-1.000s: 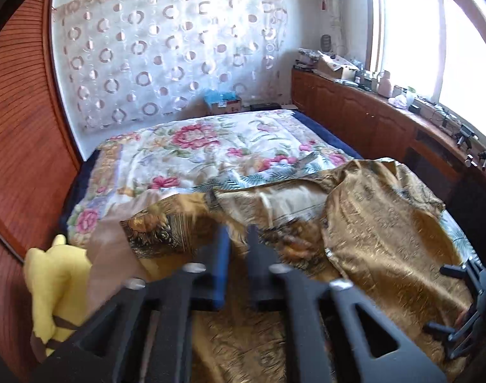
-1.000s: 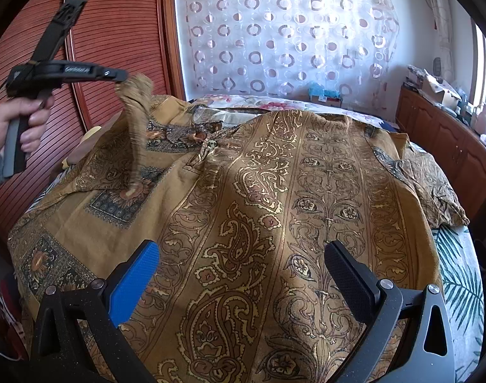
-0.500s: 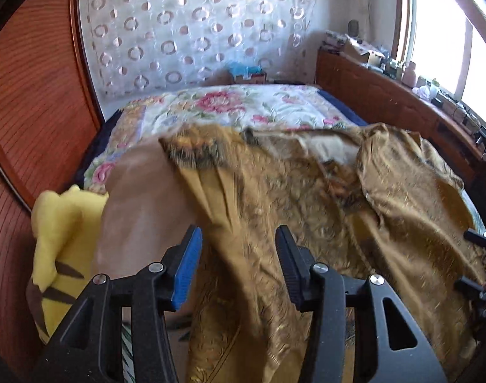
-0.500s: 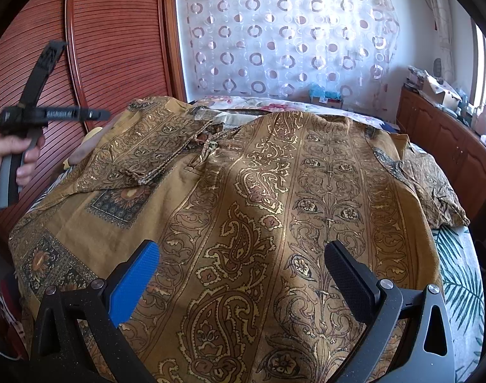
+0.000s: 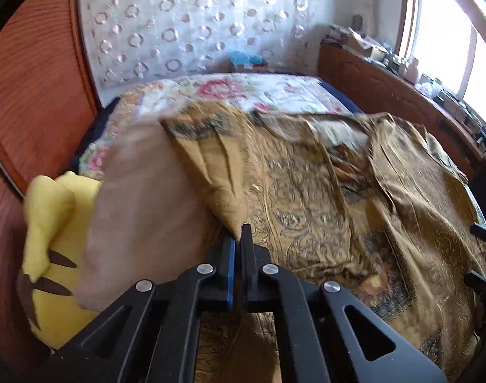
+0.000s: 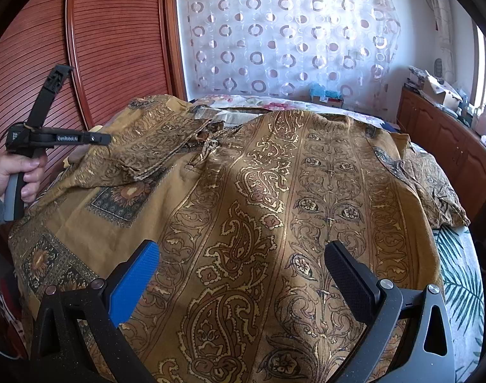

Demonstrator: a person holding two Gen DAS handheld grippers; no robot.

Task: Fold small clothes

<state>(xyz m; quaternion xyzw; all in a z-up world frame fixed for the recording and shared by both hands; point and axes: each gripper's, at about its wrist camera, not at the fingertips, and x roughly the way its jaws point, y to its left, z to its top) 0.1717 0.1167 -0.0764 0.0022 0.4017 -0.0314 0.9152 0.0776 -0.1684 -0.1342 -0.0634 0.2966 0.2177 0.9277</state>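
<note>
A large ochre garment with gold paisley print [image 6: 275,191] lies spread over the bed. One sleeve [image 6: 147,146] is folded in across its left side. My left gripper [image 5: 238,239] is shut, and a pointed fold of the ochre cloth [image 5: 224,191] runs straight into its fingertips, with creases fanning out from them. In the right wrist view the left gripper [image 6: 106,138] touches the edge of that folded sleeve, held by a person's hand [image 6: 16,172]. My right gripper [image 6: 239,249] hangs wide open above the garment's near part, nothing between its pads.
A yellow plush toy [image 5: 48,223] and a tan cushion [image 5: 141,207] lie left of the garment. A floral bedspread [image 5: 236,92] covers the far bed. A slatted wooden wardrobe [image 6: 109,48] stands at the left, a wooden cabinet [image 6: 447,140] at the right.
A second ago the left gripper held the sleeve up in the air. It let the sleeve drop onto the garment, sank lower, and has shut again at the sleeve's edge. The right gripper stayed still.
</note>
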